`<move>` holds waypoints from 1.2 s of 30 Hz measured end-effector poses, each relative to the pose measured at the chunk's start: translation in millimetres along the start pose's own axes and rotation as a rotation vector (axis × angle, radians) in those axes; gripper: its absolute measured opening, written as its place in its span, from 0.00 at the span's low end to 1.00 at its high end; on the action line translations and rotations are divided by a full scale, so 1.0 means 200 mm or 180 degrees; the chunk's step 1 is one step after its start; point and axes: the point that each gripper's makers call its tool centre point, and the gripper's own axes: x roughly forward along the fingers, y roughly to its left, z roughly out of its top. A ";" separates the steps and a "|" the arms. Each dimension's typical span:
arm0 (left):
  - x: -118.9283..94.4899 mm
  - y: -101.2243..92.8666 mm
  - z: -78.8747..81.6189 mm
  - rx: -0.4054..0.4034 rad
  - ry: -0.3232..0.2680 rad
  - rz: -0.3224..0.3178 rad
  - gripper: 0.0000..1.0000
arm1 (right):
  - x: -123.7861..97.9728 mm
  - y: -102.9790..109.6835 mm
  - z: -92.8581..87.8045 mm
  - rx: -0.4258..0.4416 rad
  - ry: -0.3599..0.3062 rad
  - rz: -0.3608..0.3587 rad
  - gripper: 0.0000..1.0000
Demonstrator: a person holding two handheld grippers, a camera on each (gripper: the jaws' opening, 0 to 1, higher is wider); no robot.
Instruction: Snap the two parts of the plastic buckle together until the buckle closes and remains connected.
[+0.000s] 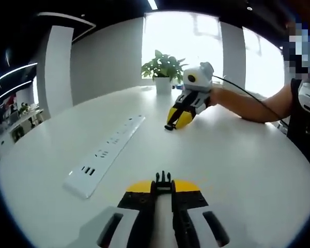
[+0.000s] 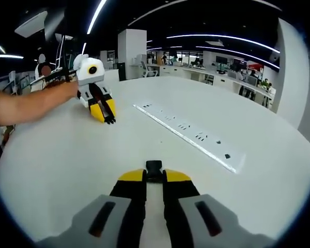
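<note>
The left tongs [image 1: 164, 182] are clamped on a small black plastic buckle part with prongs [image 1: 164, 178], low over the round white surface [image 1: 237, 155]. The right tongs [image 2: 154, 173] pinch the other black buckle part [image 2: 154, 166], squarish. The two pieces are well apart. A long white power strip [image 1: 106, 153] lies between, and a potted green plant [image 1: 163, 70] stands beyond

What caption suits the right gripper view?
Yellow-tipped right gripper pinching a small black plastic buckle part over the white table.
</note>
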 end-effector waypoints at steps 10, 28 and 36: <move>-0.02 0.01 0.06 0.0021 -0.0132 0.0098 0.08 | 0.00 -0.01 0.02 0.0057 -0.0023 0.0004 0.10; -0.10 -0.06 0.18 0.0037 -0.0054 0.0335 0.09 | -0.10 0.02 0.12 -0.0002 0.0021 0.0020 0.10; -0.13 -0.09 0.24 0.0010 -0.0166 0.0381 0.09 | -0.12 0.04 0.18 -0.0040 -0.0058 0.0008 0.10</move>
